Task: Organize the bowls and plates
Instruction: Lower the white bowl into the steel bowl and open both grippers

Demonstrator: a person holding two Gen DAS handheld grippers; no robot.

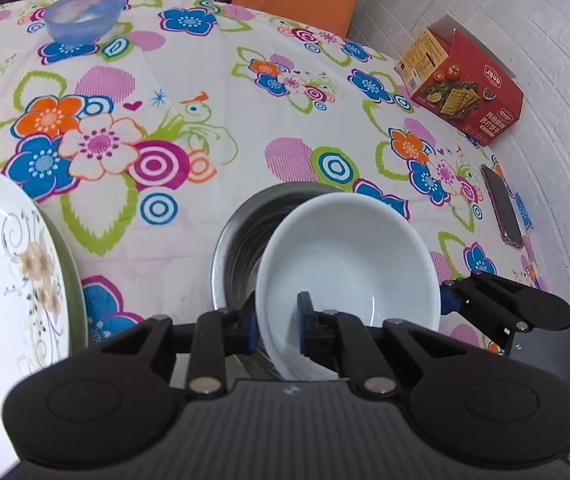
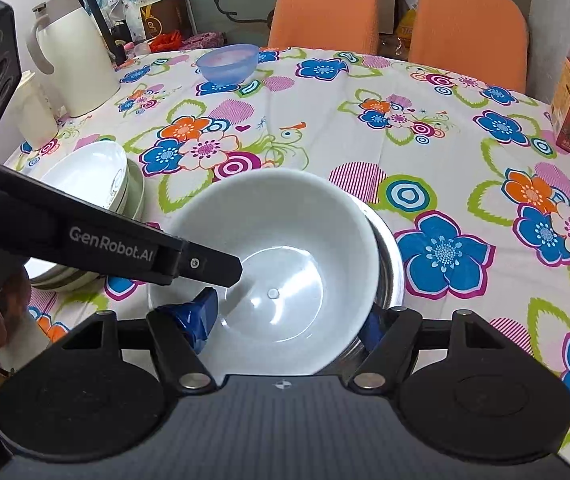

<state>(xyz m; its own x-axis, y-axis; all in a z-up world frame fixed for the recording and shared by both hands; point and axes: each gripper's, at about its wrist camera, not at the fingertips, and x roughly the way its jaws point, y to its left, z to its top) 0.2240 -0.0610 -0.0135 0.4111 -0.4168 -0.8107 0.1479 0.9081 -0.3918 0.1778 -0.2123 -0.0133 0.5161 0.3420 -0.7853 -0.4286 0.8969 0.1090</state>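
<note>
White bowl sits tilted in the steel bowl, and I've got its rim pinched in my left hand-held gripper to nest it. Right hand-held gripper straddles both bowls, jaws wide (steadying, I'd guess). Stacked plates wait left of the steel bowl.

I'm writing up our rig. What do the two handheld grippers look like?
Both are matte black plastic, with ribbed bodies, round side discs and silver pivot pins. Left gripper and right gripper have blue finger pads. The left one's side reads "GenRobot.AI" in white.
</note>
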